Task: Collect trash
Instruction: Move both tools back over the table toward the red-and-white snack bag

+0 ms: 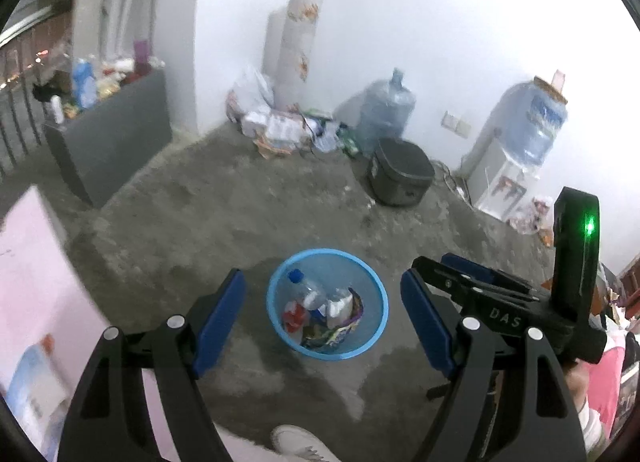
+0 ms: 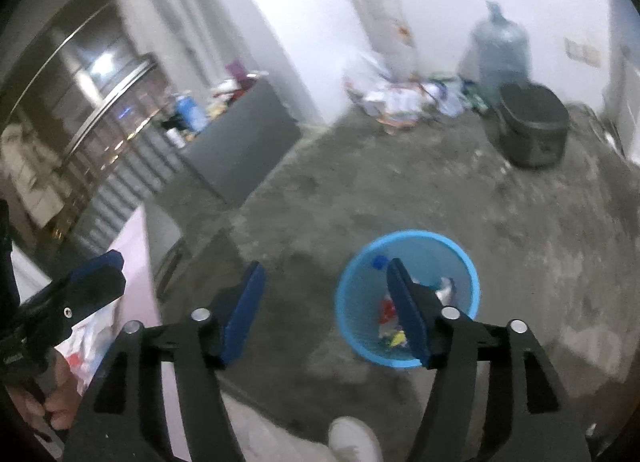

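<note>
Grey rough floor (image 1: 224, 198), white wall behind. Blue bin (image 1: 327, 304) sits below us, bottle (image 1: 308, 290) and wrappers inside. Our left gripper (image 1: 322, 312) wide, nothing in it. Our right gripper (image 2: 326, 308) wide too, empty. More trash (image 1: 280, 128) piled by far wall. We should go there next, keep jaws wide, come down slow on one piece, squeeze, carry back over bin.
</note>
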{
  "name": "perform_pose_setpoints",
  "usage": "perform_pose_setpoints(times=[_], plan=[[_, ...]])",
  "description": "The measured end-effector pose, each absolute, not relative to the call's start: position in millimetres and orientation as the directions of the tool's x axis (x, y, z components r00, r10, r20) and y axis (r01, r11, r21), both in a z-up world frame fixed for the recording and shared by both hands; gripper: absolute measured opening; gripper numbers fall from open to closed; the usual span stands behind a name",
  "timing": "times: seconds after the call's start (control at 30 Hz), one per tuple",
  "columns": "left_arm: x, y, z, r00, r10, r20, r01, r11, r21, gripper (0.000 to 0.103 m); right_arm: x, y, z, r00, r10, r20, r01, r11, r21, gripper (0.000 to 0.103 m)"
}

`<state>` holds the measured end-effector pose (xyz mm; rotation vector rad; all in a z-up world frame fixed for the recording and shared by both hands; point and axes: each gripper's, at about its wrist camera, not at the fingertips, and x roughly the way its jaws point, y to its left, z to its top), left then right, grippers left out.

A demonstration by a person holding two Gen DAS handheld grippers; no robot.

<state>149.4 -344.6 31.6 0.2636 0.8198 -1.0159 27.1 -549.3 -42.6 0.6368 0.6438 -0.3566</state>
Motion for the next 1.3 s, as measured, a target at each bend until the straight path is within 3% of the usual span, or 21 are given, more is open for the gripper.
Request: perform_pose_setpoints(times=[0.2, 0.6, 0.87, 1.3], plan=[[135, -261, 63, 0.377, -0.641, -0.669, 0.782, 0.607, -0.142, 0.078, 32, -507, -6, 0.793, -0.046, -0.608, 0.376, 0.822, 0.428, 0.065], [114, -132, 83, 0.561, -0.545, -0.623, 0.612, 0.78, -0.13, 0.078, 54, -416, 12, 0.793, 0.18, -0.582, 0.129, 0.885, 0.448, 0.065], [103, -81, 88, 0.652, -0.46, -0.603, 0.511, 0.854, -0.1, 0.078, 71, -353, 16, 0.747, 0.315, -0.586, -0.026, 0.894, 0.448, 0.072], [97, -35, 87, 0.723, -0.351, -0.595, 0.38, 0.921, -0.082, 0.079, 72, -307, 16, 0.689, 0.411, -0.597, -0.124, 0.879, 0.461, 0.073]])
